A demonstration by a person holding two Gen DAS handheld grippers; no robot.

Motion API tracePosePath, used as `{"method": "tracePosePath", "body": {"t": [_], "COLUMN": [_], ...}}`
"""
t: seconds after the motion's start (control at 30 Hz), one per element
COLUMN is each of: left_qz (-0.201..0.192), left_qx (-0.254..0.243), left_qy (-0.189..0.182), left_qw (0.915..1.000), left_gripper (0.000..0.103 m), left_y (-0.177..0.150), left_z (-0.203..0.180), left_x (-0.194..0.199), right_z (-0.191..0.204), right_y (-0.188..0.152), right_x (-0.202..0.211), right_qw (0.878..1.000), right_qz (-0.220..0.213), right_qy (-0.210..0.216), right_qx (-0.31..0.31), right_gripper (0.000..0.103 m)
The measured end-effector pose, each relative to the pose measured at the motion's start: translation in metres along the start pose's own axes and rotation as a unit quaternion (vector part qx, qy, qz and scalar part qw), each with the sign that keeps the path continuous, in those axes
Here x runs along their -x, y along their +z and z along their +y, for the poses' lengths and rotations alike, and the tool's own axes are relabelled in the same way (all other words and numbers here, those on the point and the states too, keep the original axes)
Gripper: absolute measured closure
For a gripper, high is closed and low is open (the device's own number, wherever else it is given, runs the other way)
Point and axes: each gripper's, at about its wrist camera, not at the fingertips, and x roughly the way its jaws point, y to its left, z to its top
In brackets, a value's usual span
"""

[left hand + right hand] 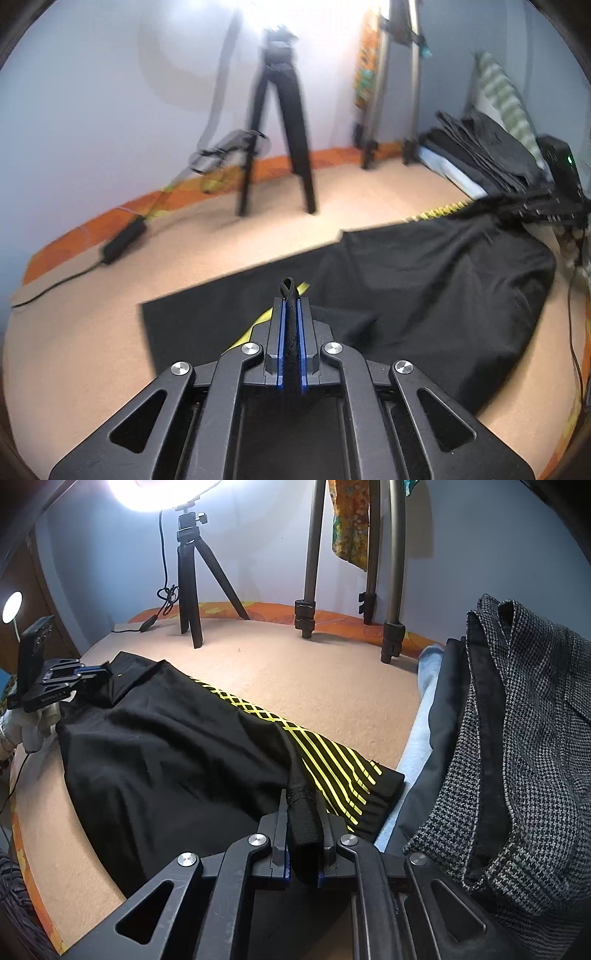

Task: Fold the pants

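Black pants (424, 288) with yellow stripes (325, 760) lie stretched across the beige surface. My left gripper (291, 306) is shut on a black edge of the pants, pinched between its blue pads. It also shows in the right wrist view (92, 672) at the far left end of the pants. My right gripper (303, 812) is shut on a thick black hem at the near end, beside the striped panel. In the left wrist view the right gripper (532, 210) shows blurred at the far end of the pants.
A black tripod (192, 590) with a lamp and a grey tripod (391, 620) stand at the back. A stack of folded clothes with a houndstooth garment (517, 738) lies at the right. A black power adapter (122, 236) and cable lie at the left.
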Motion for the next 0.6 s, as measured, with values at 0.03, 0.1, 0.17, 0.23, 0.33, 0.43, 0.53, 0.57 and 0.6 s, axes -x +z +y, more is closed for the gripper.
{"method": "tracePosePath", "body": {"t": [0.03, 0.1, 0.17, 0.23, 0.33, 0.43, 0.53, 0.57, 0.6], "left_qz": [-0.007, -0.019, -0.023, -0.021, -0.003, 0.012, 0.028, 0.030, 0.034], "left_qx": [0.008, 0.020, 0.038, 0.052, 0.039, 0.031, 0.025, 0.023, 0.019], "left_qy": [0.009, 0.037, 0.059, 0.081, 0.120, 0.131, 0.143, 0.147, 0.150], "left_qw": [0.9999, 0.9989, 0.9973, 0.9952, 0.9920, 0.9908, 0.9890, 0.9885, 0.9879], "left_gripper": [0.099, 0.099, 0.099, 0.099, 0.099, 0.099, 0.099, 0.099, 0.099], "left_y": [0.001, 0.004, 0.008, 0.012, 0.014, 0.012, 0.007, 0.006, 0.005], "left_z": [0.006, 0.020, 0.035, 0.051, 0.061, 0.064, 0.067, 0.067, 0.067], "left_x": [0.004, 0.011, 0.013, 0.011, -0.002, -0.018, -0.034, -0.039, -0.045], "right_z": [0.000, -0.001, -0.001, -0.004, -0.012, -0.017, -0.018, -0.018, -0.019], "right_y": [0.001, 0.005, 0.012, 0.023, 0.037, 0.043, 0.045, 0.045, 0.046], "right_x": [0.000, 0.000, -0.001, -0.007, -0.019, -0.025, -0.034, -0.039, -0.042], "right_qw": [1.000, 1.000, 1.000, 1.000, 1.000, 0.999, 0.998, 0.998, 0.998], "right_qz": [-0.002, -0.005, -0.008, -0.005, -0.002, -0.007, 0.003, 0.010, 0.014], "right_qy": [-0.001, -0.004, -0.007, -0.010, -0.027, -0.042, -0.058, -0.060, -0.063], "right_qx": [0.000, 0.002, 0.007, 0.011, 0.005, 0.001, 0.007, 0.008, 0.008], "right_gripper": [0.096, 0.096, 0.096, 0.096, 0.096, 0.096, 0.096, 0.096, 0.096]}}
